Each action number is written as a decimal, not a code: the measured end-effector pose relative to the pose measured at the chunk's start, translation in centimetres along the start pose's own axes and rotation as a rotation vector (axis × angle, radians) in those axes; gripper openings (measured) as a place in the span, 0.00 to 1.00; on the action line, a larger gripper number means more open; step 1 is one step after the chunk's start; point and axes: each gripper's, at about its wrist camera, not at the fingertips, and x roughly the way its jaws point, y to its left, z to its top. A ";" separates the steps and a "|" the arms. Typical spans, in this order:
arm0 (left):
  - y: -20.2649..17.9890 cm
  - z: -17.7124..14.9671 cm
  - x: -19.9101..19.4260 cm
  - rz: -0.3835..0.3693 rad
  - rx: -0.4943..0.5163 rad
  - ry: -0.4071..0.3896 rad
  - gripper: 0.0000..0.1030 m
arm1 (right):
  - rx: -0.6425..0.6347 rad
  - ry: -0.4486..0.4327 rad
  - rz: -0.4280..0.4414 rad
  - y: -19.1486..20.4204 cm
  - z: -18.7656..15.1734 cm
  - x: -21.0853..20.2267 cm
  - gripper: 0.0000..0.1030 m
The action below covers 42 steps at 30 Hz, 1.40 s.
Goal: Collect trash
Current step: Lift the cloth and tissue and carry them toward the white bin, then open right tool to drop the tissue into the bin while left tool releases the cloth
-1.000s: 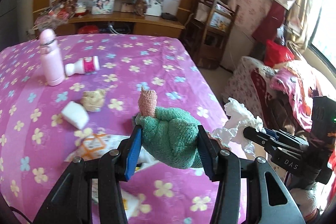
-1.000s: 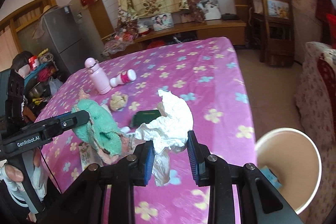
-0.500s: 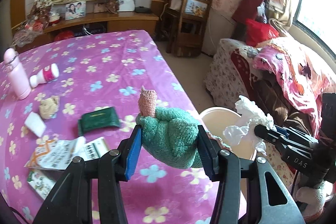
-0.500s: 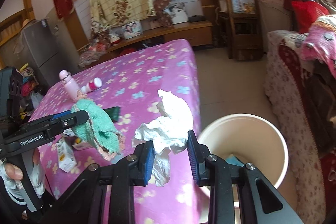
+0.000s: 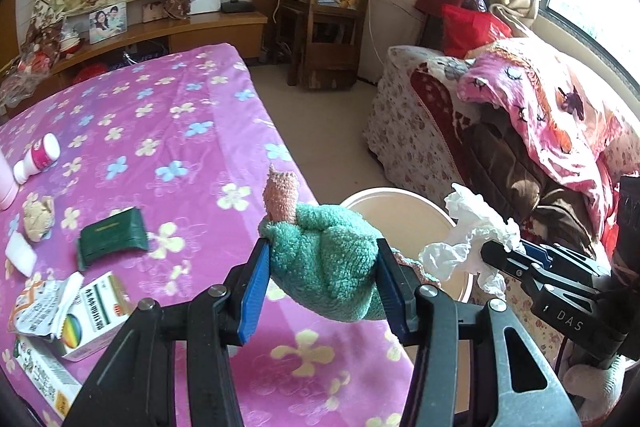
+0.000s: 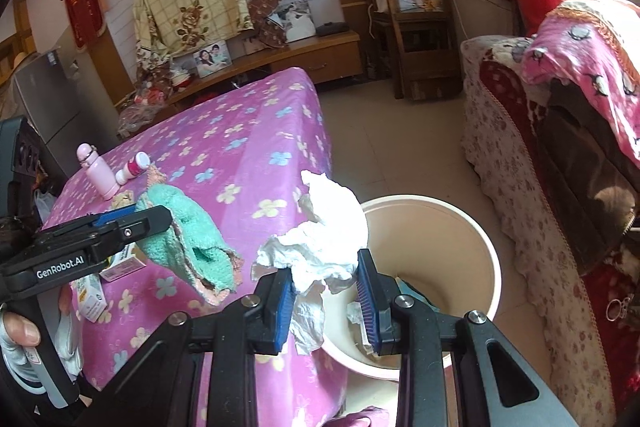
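The right gripper (image 6: 326, 293) has its fingers closed on a crumpled white tissue (image 6: 324, 231), held above the near rim of the cream bin (image 6: 486, 251) that stands on the floor beside the bench (image 5: 192, 147). The left gripper (image 5: 322, 291) has its fingers clamped on a green towel (image 5: 326, 263), which hangs over the bench edge just short of the bin. To drop cleanly, each load probably should be carried past the rim and over the bin's open mouth before the fingers part, the tissue first since it is nearer; its loose tail hangs down between the fingers and could snag. The towel's long axis runs roughly away from the left camera, its pink corner (image 5: 280, 197) pointing up and forward, its frayed end drooping.
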 end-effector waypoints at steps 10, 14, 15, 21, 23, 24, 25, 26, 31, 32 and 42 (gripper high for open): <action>-1.9 -0.1 3.1 -0.013 -0.002 0.040 0.51 | 0.037 0.023 -0.026 -2.2 -0.5 1.7 0.30; -2.5 -0.2 4.1 -0.010 0.001 0.050 0.51 | 0.063 0.038 -0.035 -3.5 -0.7 2.8 0.30; -2.5 -0.2 4.3 -0.011 0.000 0.053 0.51 | 0.067 0.044 -0.038 -3.8 -0.8 3.1 0.31; -2.8 -0.4 5.4 -0.014 -0.002 0.062 0.53 | 0.090 0.055 -0.065 -4.8 -1.0 4.4 0.32; -2.8 -0.4 5.6 -0.023 -0.009 0.062 0.55 | 0.103 0.059 -0.078 -5.2 -1.0 4.9 0.34; -2.7 -0.4 5.7 -0.025 -0.014 0.065 0.56 | 0.111 0.058 -0.084 -5.5 -1.0 5.1 0.43; -2.6 -0.5 5.8 -0.026 -0.018 0.066 0.57 | 0.119 0.060 -0.087 -5.7 -1.0 5.2 0.54; -2.6 -0.5 5.8 -0.030 -0.021 0.065 0.58 | 0.131 0.061 -0.089 -5.9 -1.0 5.3 0.72; -2.2 -0.4 5.6 -0.035 -0.034 0.061 0.59 | 0.184 0.052 -0.073 -6.7 -1.1 5.3 0.73; -2.1 -0.5 5.5 -0.034 -0.033 0.060 0.59 | 0.184 0.055 -0.068 -6.6 -1.2 5.4 0.73; -1.4 -0.8 5.2 -0.016 -0.046 0.069 0.59 | 0.154 0.063 -0.066 -5.1 -1.7 5.2 0.73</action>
